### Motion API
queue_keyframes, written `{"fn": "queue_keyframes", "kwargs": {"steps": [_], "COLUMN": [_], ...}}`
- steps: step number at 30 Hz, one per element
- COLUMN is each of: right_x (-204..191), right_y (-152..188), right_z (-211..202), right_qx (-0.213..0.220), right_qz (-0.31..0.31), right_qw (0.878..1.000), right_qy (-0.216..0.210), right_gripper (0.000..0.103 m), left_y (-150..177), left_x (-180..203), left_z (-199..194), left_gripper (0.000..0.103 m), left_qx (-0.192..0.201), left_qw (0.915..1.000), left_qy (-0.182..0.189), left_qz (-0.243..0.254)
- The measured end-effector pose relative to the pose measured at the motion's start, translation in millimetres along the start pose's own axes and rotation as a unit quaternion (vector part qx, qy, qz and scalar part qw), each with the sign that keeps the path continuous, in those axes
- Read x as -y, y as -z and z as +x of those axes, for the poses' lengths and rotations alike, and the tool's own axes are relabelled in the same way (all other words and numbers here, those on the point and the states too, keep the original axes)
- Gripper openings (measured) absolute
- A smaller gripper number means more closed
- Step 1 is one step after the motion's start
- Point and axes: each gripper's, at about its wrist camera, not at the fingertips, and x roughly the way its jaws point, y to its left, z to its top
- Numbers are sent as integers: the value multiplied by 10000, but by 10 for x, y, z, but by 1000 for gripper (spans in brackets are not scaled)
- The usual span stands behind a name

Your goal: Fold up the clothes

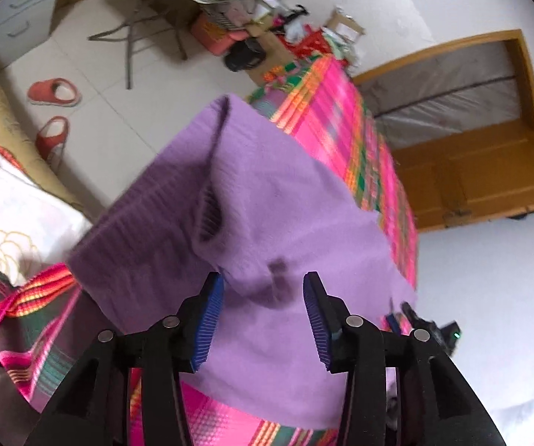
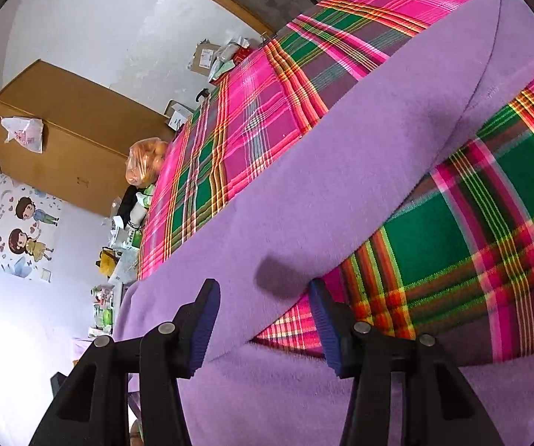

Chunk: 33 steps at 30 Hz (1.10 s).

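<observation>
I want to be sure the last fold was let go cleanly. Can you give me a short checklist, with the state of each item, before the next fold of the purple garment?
1. Left gripper jaws open, no cloth pinched: ok.
2. Right gripper jaws open, no cloth pinched: ok.
3. Purple garment lying on the plaid cloth: ok.
4. Garment lying flat without bumps: not ok, a dark fold runs along it in the left wrist view.
5. All garment edges on the surface: cannot tell.
</observation>
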Motion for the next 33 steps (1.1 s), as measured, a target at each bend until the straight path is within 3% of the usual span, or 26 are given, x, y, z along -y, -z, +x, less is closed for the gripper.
{"fn": "queue_keyframes", "kwargs": {"steps": [4, 6, 9, 10, 11, 14, 17, 24, 26, 28, 33], "right_x": [17, 31, 73, 96, 118, 214, 263, 218, 300, 384, 424], "right_y": [-19, -32, -55, -57, -59, -37, 2, 21, 50, 95, 124], "right_z": [23, 29, 38, 46, 53, 15, -78, -298, -276, -225, -194], "right_qx": [55, 66, 43, 26, 11, 20, 97, 239, 121, -64, -119], "right_qz": [70, 105, 168, 204, 240, 376, 413, 441, 635, 874, 1067], "right_qw": [10000, 9999, 9997, 9995, 9992, 9991, 9991, 9973, 9972, 9957, 9929], "right_qy": [-7, 53, 196, 255, 313, 180, 11, -529, -381, -312, -514], "right_gripper": [49, 44, 28, 17, 9, 5, 4, 6, 25, 36, 39], "left_y": [5, 28, -7, -27, -44, -58, -96, -170, -207, -260, -404], "left_x": [-58, -63, -48, -26, -8, 11, 46, 217, 299, 406, 684], "left_z": [77, 92, 118, 145, 162, 106, 31, -214, -264, -319, -427], "left_gripper": [47, 47, 44, 44, 39, 21, 18, 15, 14, 14, 13], "left_qx": [-2, 31, 53, 62, 76, 177, 356, 811, 875, 950, 1101], "left_qw": [9994, 9992, 9990, 9989, 9989, 9987, 9989, 9964, 9955, 9943, 9904], "left_qy": [-290, -335, -382, -406, -426, -437, -276, 234, 323, 380, 514], "left_qz": [-185, -201, -215, -209, -202, -168, -133, 89, 178, 309, 660]}}
